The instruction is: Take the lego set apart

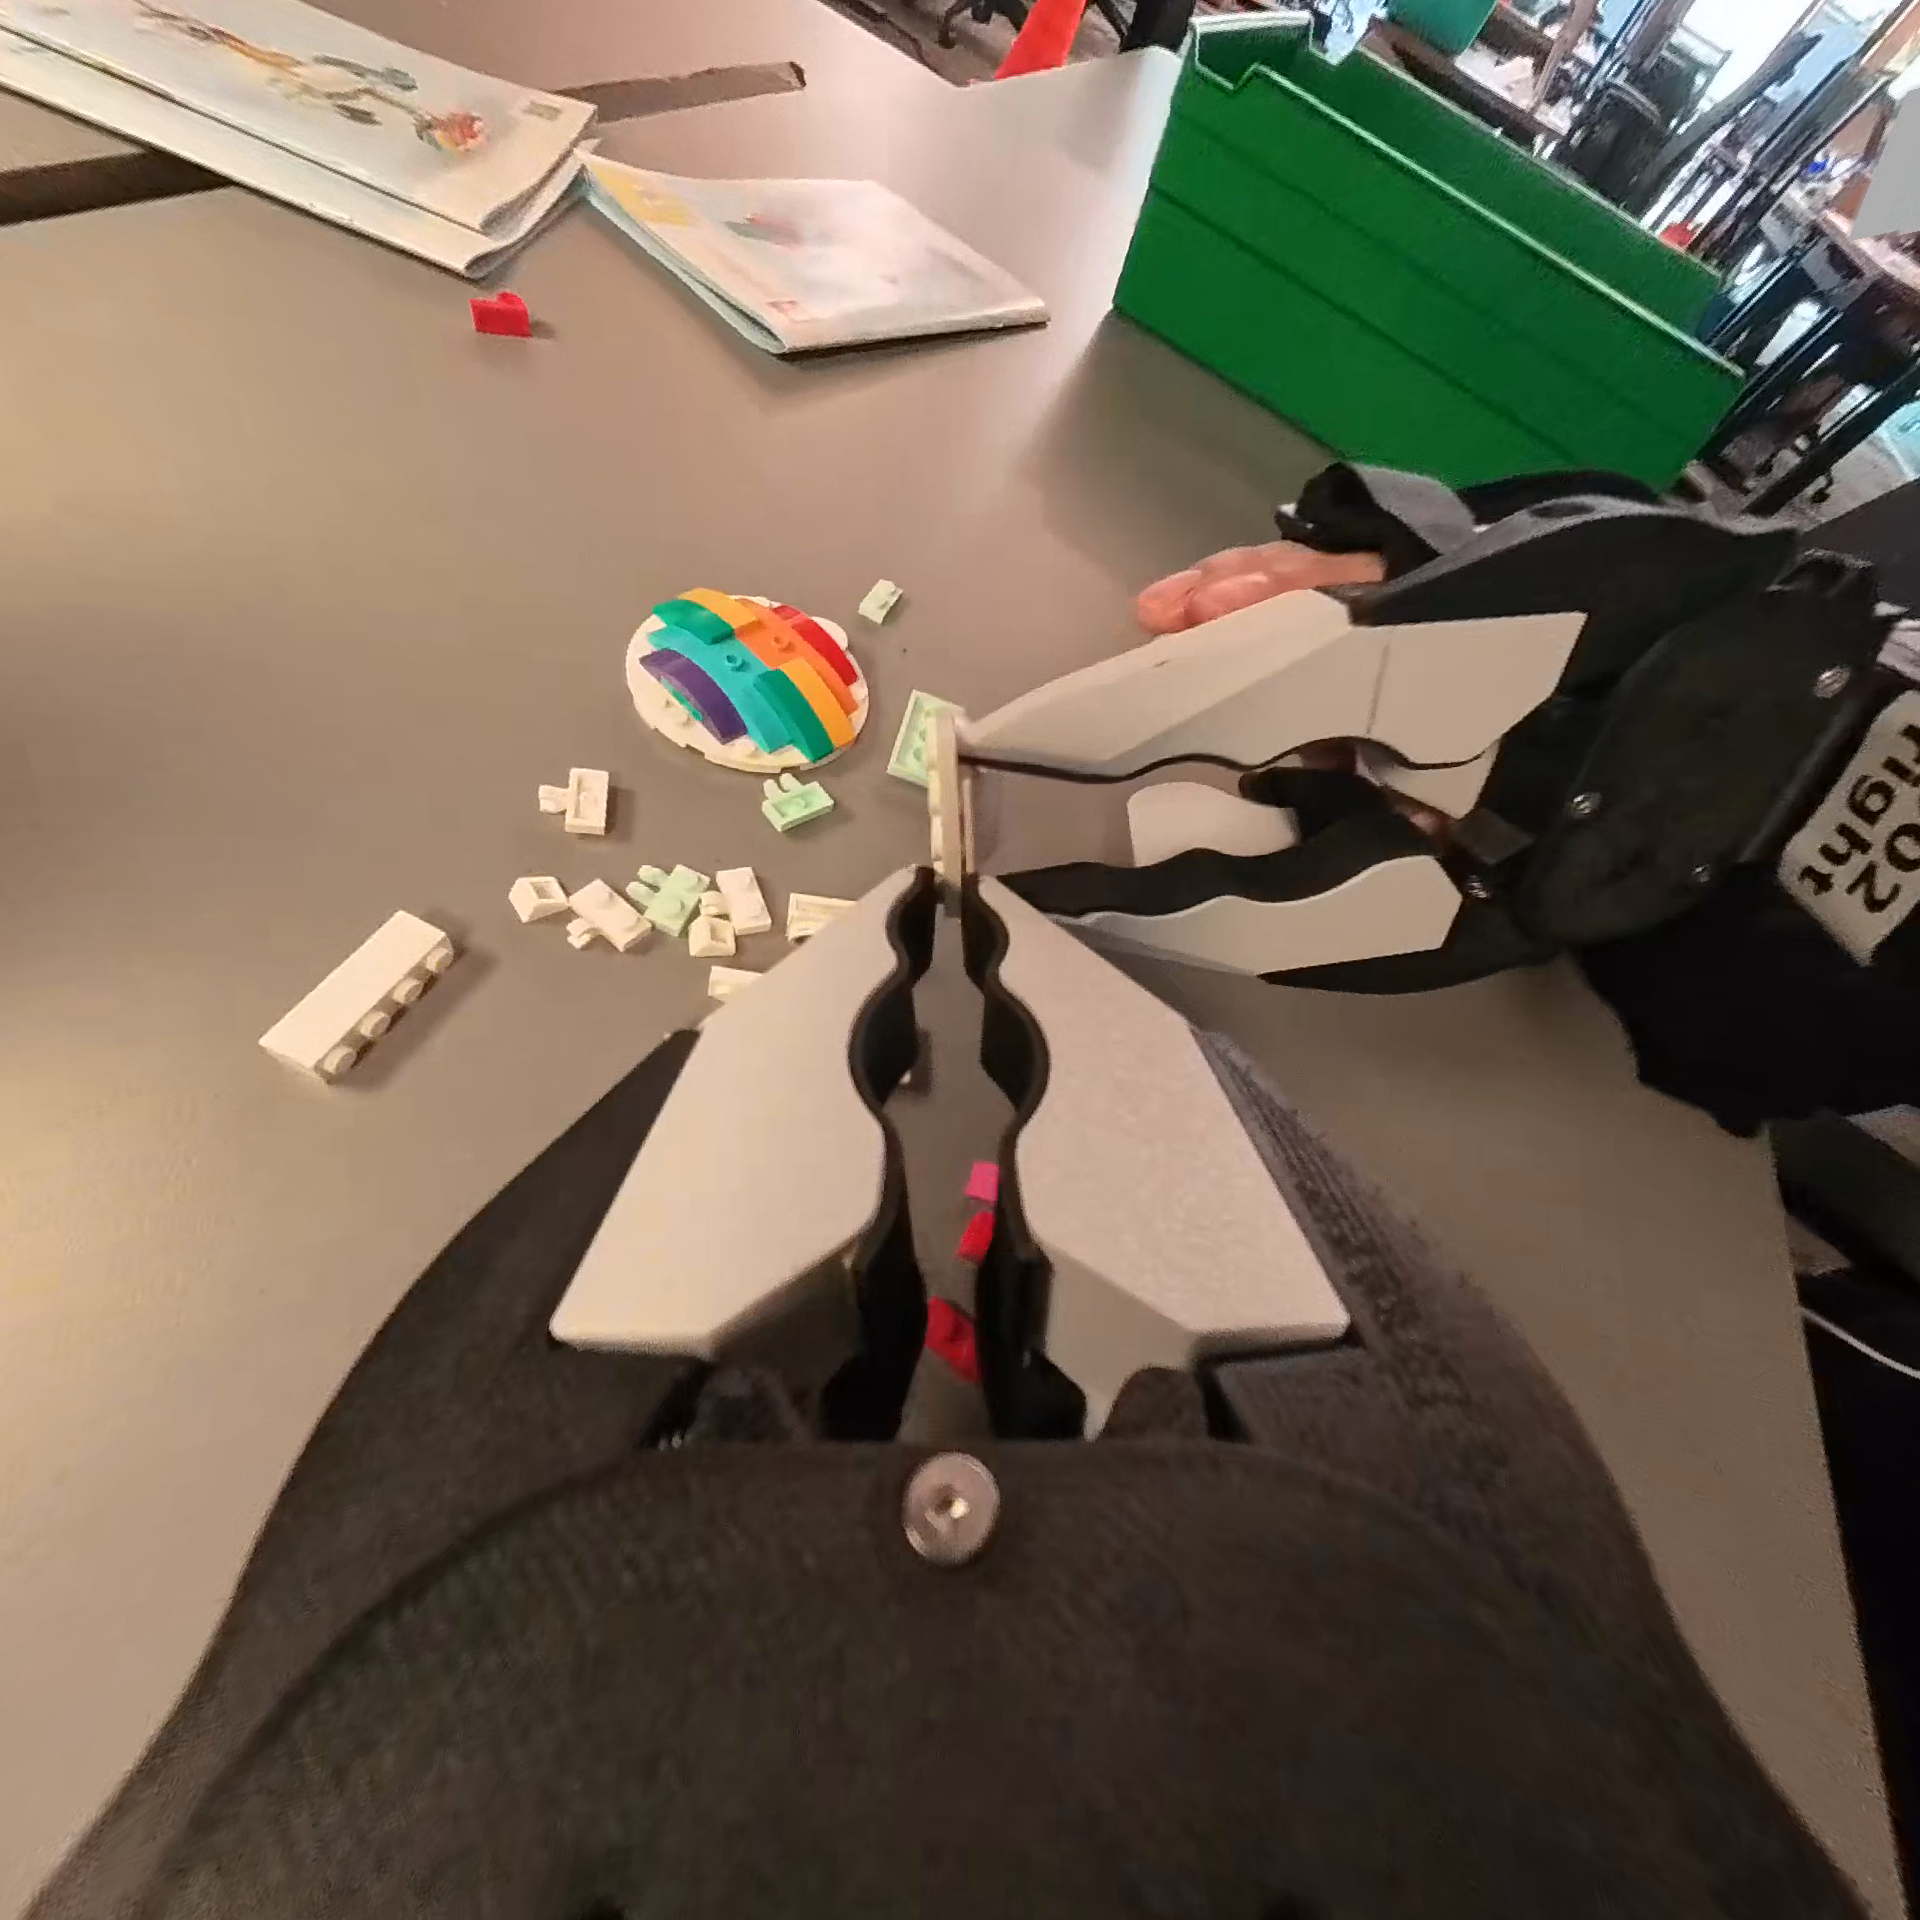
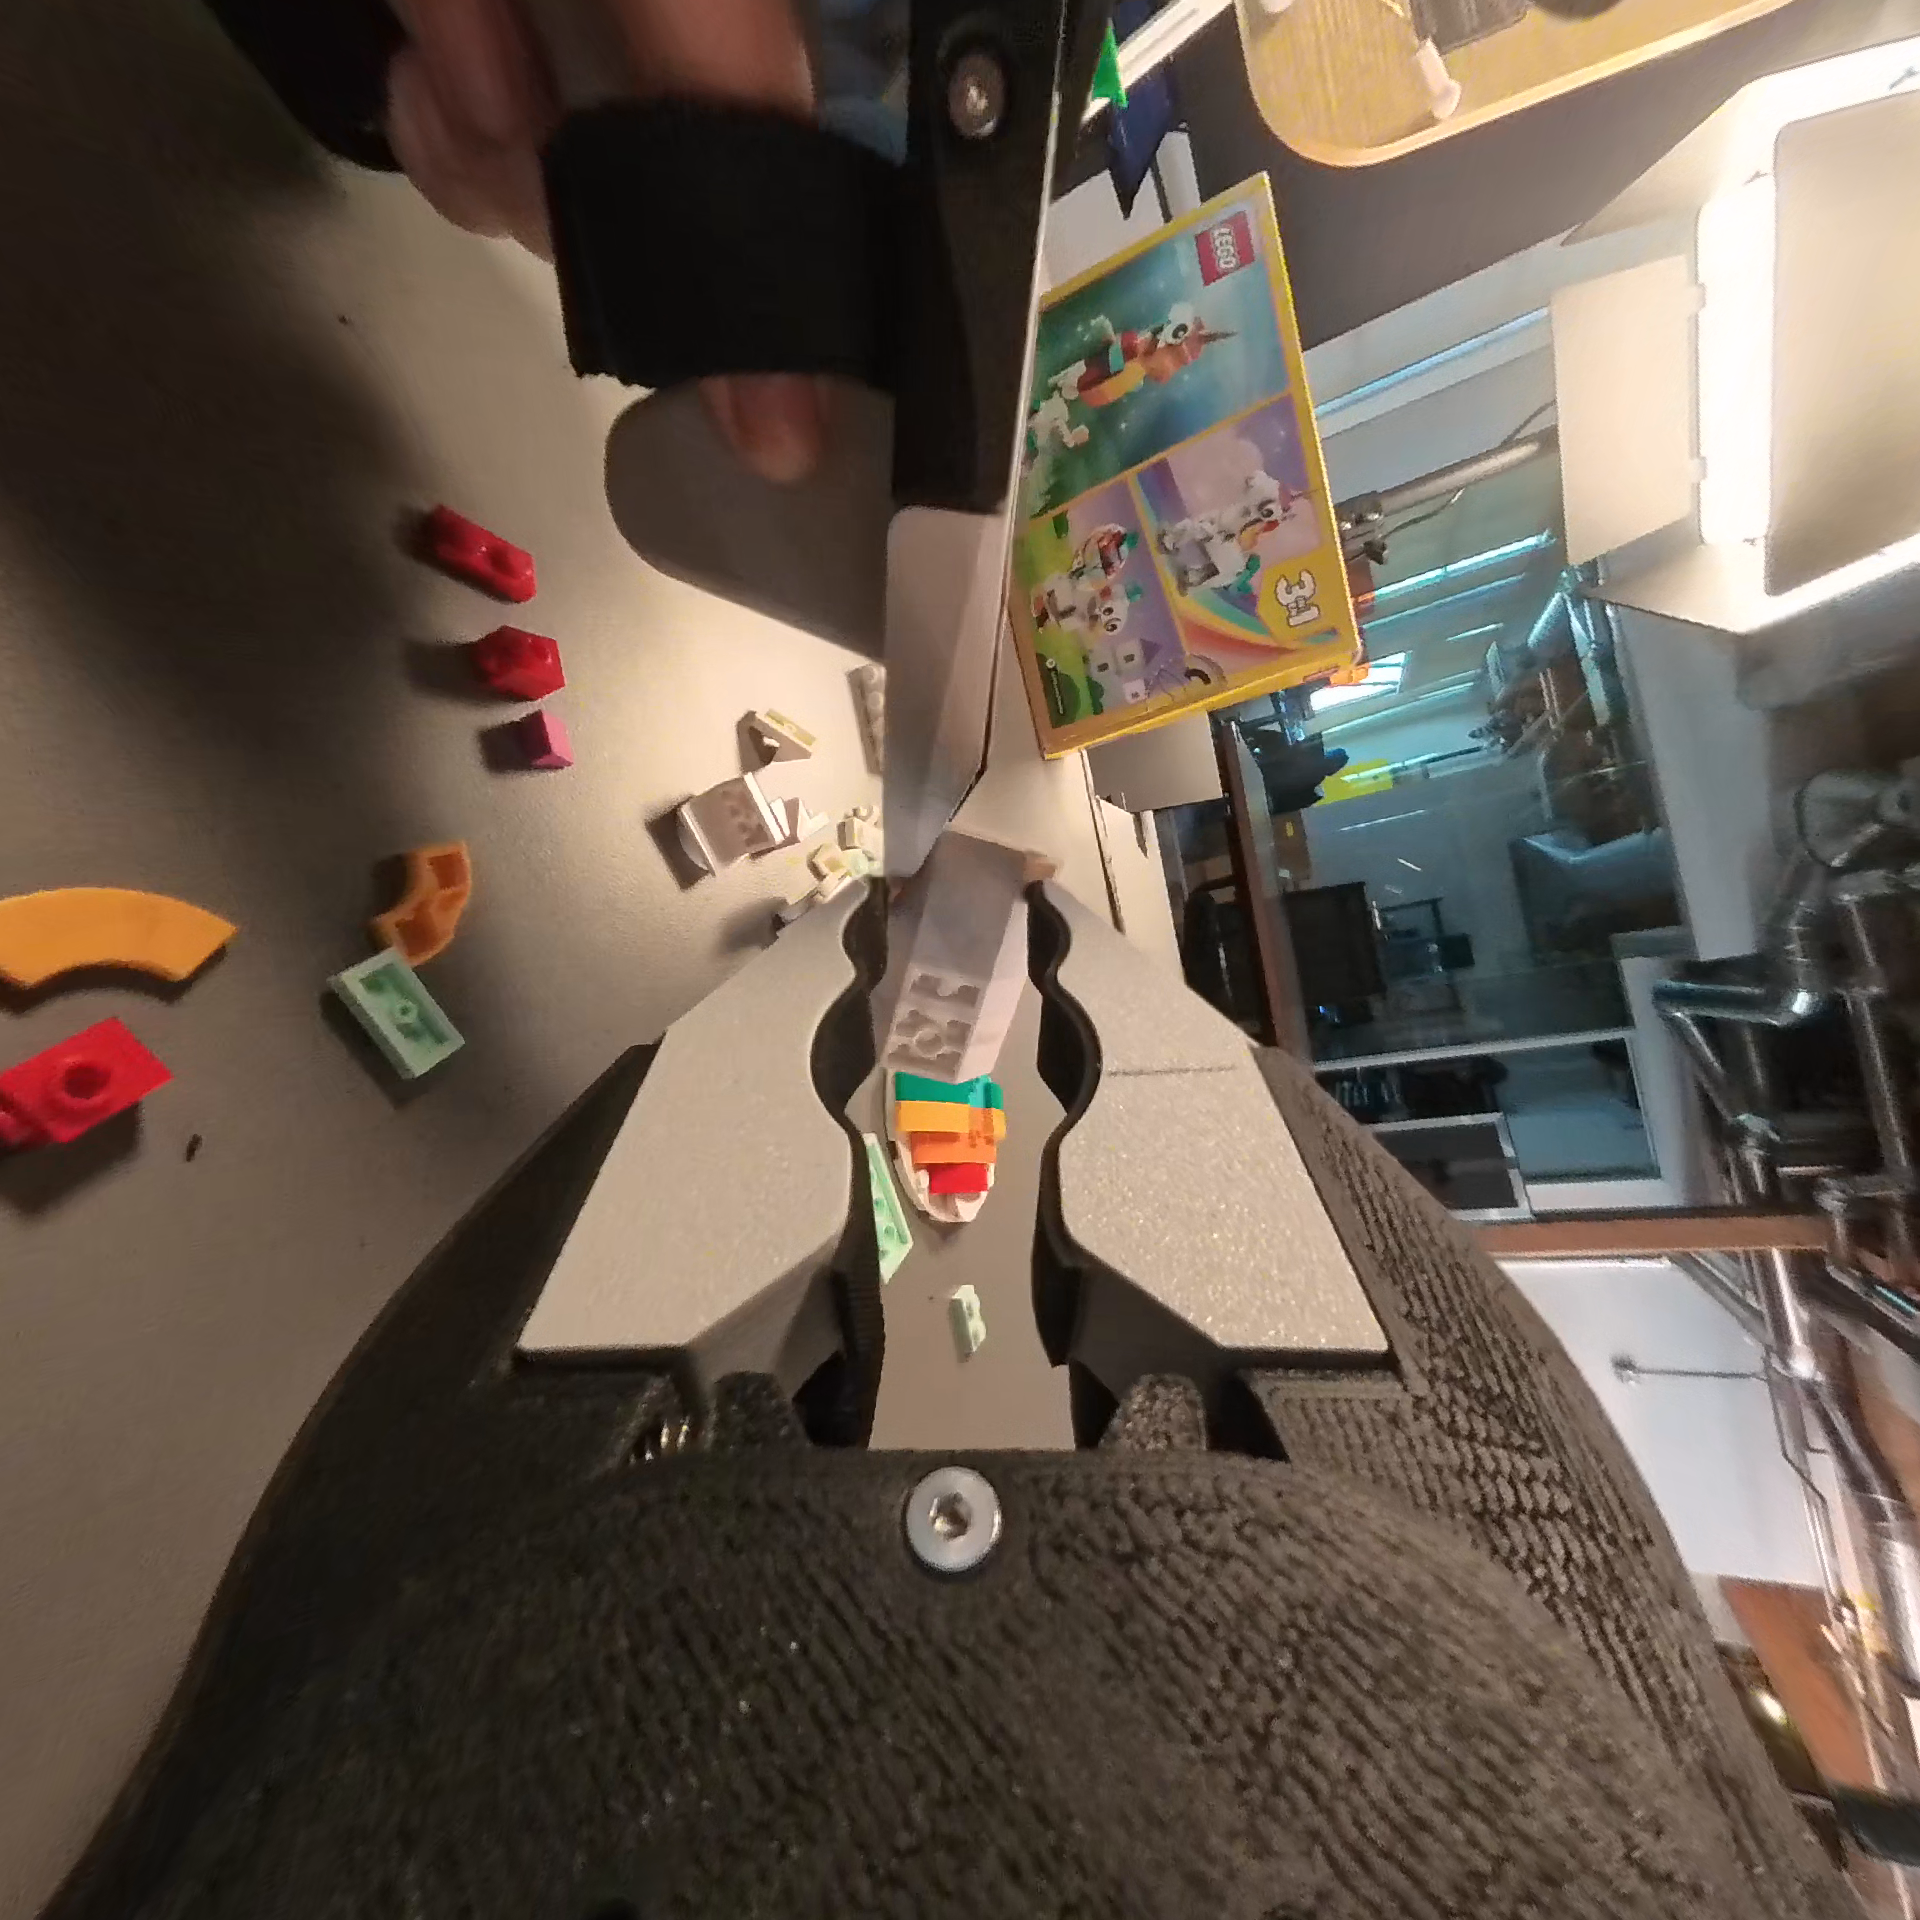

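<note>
A white flat lego piece (image 1: 948,800) stands on edge above the table, held from both sides. My left gripper (image 1: 940,878) is shut on its near end. My right gripper (image 1: 971,821) comes in from the right and is shut across its width. In the right wrist view the piece (image 2: 951,987) spans the right gripper (image 2: 961,894), and the left gripper (image 2: 925,821) reaches down from above. A round white disc with rainbow arches (image 1: 746,681) lies flat on the table behind; it also shows through the finger gap in the right wrist view (image 2: 951,1143).
Loose white and mint pieces (image 1: 644,904), a long white brick (image 1: 358,997) and a red piece (image 1: 499,312) lie on the grey table (image 1: 312,623). Booklets (image 1: 810,260) and a green bin (image 1: 1403,291) sit behind. Red, orange and mint pieces (image 2: 426,899) and the set's box (image 2: 1174,468) show in the right wrist view.
</note>
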Demonstrator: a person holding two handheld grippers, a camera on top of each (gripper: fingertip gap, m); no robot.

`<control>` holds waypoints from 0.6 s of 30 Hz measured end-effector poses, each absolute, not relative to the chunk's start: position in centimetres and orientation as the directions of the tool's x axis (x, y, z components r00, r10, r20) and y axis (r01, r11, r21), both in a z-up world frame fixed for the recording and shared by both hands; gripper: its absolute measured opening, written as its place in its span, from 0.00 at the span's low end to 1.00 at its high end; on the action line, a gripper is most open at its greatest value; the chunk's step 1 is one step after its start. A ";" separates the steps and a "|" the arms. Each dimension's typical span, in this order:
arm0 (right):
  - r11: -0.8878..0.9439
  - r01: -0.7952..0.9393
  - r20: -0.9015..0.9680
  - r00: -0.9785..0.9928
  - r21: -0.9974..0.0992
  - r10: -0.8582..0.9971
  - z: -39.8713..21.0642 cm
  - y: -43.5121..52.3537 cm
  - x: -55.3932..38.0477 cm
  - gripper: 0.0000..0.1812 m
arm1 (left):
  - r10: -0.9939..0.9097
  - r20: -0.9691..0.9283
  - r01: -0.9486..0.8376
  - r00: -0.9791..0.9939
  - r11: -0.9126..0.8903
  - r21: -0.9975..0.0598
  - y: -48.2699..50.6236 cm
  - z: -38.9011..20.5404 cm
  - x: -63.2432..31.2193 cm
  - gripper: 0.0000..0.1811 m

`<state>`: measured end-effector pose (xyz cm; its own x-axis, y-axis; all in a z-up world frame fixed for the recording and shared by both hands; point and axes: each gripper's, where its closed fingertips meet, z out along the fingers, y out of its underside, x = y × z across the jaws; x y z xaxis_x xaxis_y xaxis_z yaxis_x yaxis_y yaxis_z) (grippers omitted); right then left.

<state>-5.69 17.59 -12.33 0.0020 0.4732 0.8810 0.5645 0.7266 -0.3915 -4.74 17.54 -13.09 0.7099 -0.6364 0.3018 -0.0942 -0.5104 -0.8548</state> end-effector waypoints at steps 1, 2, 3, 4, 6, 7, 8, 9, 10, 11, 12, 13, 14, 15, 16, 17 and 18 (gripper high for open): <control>0.719 0.572 0.878 0.003 -0.394 0.479 -12.4 17.6 -5.7 0.14 | -0.642 0.280 -0.115 0.714 -0.502 -0.857 17.5 -13.2 -4.7 0.02; 0.708 0.582 0.872 0.006 -0.400 0.489 -12.5 17.6 -5.7 0.14 | -0.649 0.251 -0.143 0.718 -0.491 -0.859 17.5 -13.2 -4.7 0.02; 0.693 0.595 0.865 0.006 -0.407 0.502 -12.6 17.6 -5.6 0.14 | -0.659 0.218 -0.176 0.720 -0.477 -0.861 17.4 -13.3 -4.6 0.02; 0.677 0.609 0.856 0.006 -0.413 0.517 -12.7 17.5 -5.6 0.14 | -0.666 0.193 -0.203 0.720 -0.468 -0.860 17.4 -13.4 -4.5 0.02; 0.649 0.634 0.841 0.002 -0.420 0.541 -13.1 17.6 -5.5 0.15 | -0.687 0.183 -0.226 0.704 -0.461 -0.858 17.1 -13.5 -4.1 0.03; 0.640 0.645 0.835 -0.006 -0.417 0.550 -13.3 17.6 -5.5 0.15 | -0.697 0.184 -0.235 0.693 -0.460 -0.856 16.9 -13.6 -3.8 0.03; 0.639 0.653 0.835 -0.016 -0.407 0.549 -13.5 17.7 -5.5 0.14 | -0.698 0.169 -0.252 0.696 -0.458 -0.853 16.9 -13.8 -3.8 0.03; 0.639 0.655 0.836 -0.019 -0.404 0.549 -13.6 17.7 -5.5 0.14 | -0.693 0.177 -0.249 0.699 -0.468 -0.848 17.0 -13.9 -3.8 0.03; 0.637 0.655 0.834 -0.020 -0.406 0.552 -13.7 17.7 -5.5 0.14 | -0.690 0.189 -0.242 0.699 -0.477 -0.845 17.0 -14.0 -3.7 0.03; 0.638 0.652 0.830 -0.023 -0.410 0.557 -13.7 17.7 -5.4 0.14 | -0.687 0.191 -0.243 0.701 -0.482 -0.842 17.0 -14.0 -3.8 0.03; 0.639 0.647 0.825 -0.026 -0.416 0.564 -13.7 17.6 -5.4 0.14 | -0.690 0.172 -0.261 0.704 -0.475 -0.840 16.9 -14.1 -3.8 0.03; 0.641 0.637 0.814 -0.036 -0.428 0.579 -13.8 17.4 -5.4 0.14 | -0.698 0.142 -0.288 0.702 -0.462 -0.839 16.8 -14.1 -3.8 0.03; 0.642 0.620 0.792 -0.052 -0.452 0.608 -13.9 17.2 -5.4 0.14 | -0.709 0.123 -0.313 0.694 -0.451 -0.836 16.5 -14.2 -3.7 0.03; 0.628 0.603 0.759 -0.055 -0.493 0.649 -14.0 17.1 -5.3 0.14 | -0.715 0.118 -0.313 0.689 -0.441 -0.841 16.4 -14.1 -3.6 0.03; 0.610 0.592 0.729 -0.054 -0.527 0.682 -14.0 17.0 -5.2 0.14 | -0.718 0.122 -0.312 0.685 -0.441 -0.842 16.3 -14.1 -3.5 0.03; 0.608 0.583 0.718 -0.058 -0.540 0.693 -13.9 16.9 -5.1 0.14 | -0.722 0.116 -0.318 0.682 -0.436 -0.842 16.3 -14.1 -3.4 0.03; 0.611 0.573 0.715 -0.060 -0.547 0.696 -13.9 16.9 -5.0 0.14 | -0.724 0.110 -0.322 0.681 -0.430 -0.844 16.3 -14.0 -3.5 0.03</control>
<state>-5.01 16.92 -13.90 -0.0599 0.6964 0.7151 0.5728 0.6107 -0.5468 -3.47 16.34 -14.03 0.6805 -0.7245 0.1097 -0.3215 -0.4297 -0.8438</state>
